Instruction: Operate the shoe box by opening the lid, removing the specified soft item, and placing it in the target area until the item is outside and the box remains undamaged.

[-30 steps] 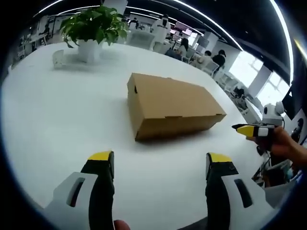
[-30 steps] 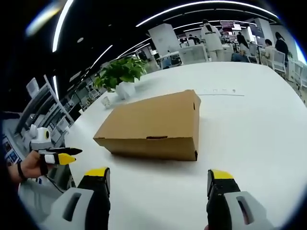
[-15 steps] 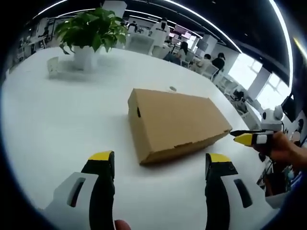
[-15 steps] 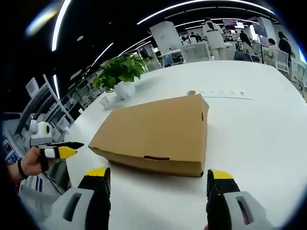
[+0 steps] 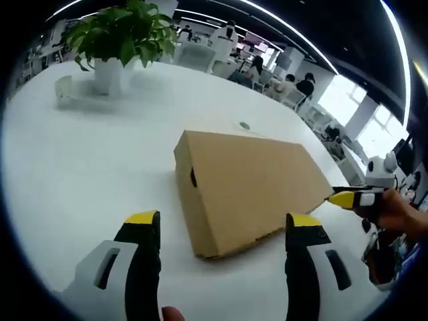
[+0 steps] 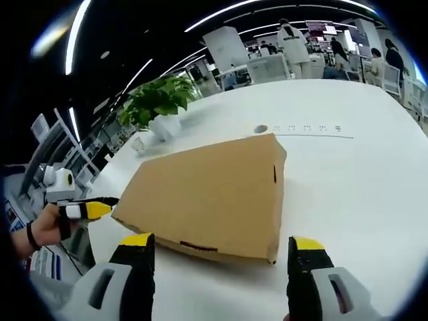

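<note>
Both grippers (image 5: 222, 224) agape — shoe box (image 5: 251, 184) lidded

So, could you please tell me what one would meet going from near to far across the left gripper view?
Left claw → shoe box → small round fitting in the tabletop → potted plant → people seated at desks.

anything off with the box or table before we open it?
Nothing stands out. The shoe box lies flat on the white table, lid shut, no dents or tears visible. The potted plant stands upright behind it.
</note>
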`<state>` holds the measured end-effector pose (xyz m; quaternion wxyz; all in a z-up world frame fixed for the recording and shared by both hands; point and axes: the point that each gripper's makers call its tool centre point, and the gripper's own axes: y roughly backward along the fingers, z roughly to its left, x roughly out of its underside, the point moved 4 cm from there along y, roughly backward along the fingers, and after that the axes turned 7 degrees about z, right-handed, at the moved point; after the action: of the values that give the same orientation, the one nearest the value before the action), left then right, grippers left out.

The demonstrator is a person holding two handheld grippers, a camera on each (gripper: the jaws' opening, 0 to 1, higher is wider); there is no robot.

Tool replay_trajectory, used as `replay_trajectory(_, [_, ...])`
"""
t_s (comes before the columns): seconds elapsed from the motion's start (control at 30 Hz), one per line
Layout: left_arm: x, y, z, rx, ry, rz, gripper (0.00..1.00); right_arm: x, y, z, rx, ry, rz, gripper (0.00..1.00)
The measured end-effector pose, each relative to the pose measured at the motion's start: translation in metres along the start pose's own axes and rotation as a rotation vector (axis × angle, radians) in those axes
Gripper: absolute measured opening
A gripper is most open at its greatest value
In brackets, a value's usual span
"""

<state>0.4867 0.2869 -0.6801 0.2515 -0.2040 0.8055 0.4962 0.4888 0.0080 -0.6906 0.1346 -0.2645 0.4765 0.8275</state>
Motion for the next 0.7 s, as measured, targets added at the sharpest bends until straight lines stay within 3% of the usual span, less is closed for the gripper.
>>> replay_trajectory(0.3, [-0.001, -0.014, 0.004, 0.014, 0.027, 0.022, 0.72, -0.004, -0.019, -0.006, -0.002, -0.031, 0.026, 0.79])
replay_trajectory(0.7, [0.0, -0.031, 0.004, 0.054, 0.08, 0.043, 0.68, -0.009, -0.027, -0.007, -0.019, -0.066, 0.023, 0.8])
